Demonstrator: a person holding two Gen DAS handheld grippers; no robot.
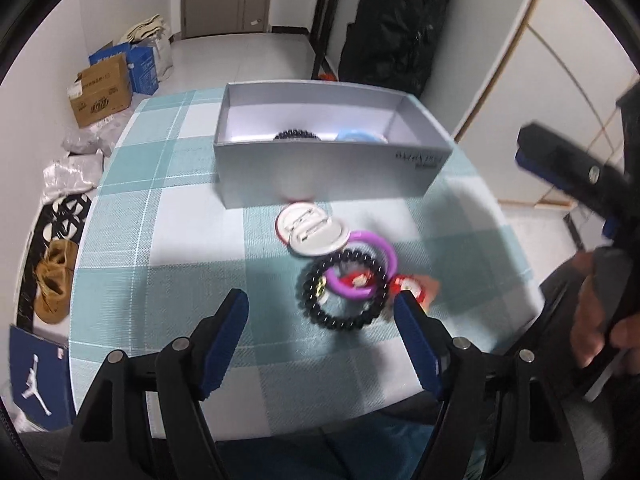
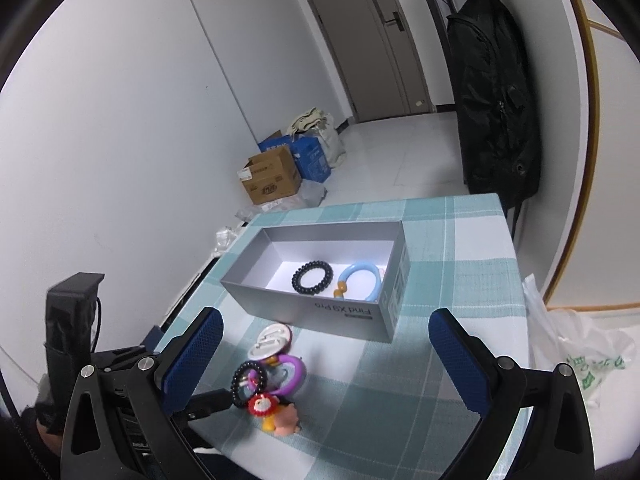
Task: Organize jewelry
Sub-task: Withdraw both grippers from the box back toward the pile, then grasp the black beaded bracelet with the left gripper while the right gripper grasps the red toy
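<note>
A grey open box (image 1: 320, 168) (image 2: 320, 308) stands on the checked tablecloth. Inside it lie a black bead bracelet (image 2: 312, 277) (image 1: 296, 135) and a light blue ring (image 2: 360, 278) (image 1: 362, 136). In front of the box lies a pile: a white round case (image 1: 310, 232) (image 2: 270, 342), a purple ring (image 1: 366, 266) (image 2: 294, 372), another black bead bracelet (image 1: 344, 292) (image 2: 249, 382) and a red-orange lion charm (image 2: 272, 412) (image 1: 412, 286). My left gripper (image 1: 320, 320) is open and empty just before the pile. My right gripper (image 2: 324, 344) is open and empty above the table.
The table (image 2: 460, 248) has a teal and white checked cloth. Cardboard boxes (image 2: 276, 176) and bags sit on the floor by the wall. A black bag (image 2: 492, 100) hangs behind the table. A plastic bag (image 2: 580, 364) lies to the right.
</note>
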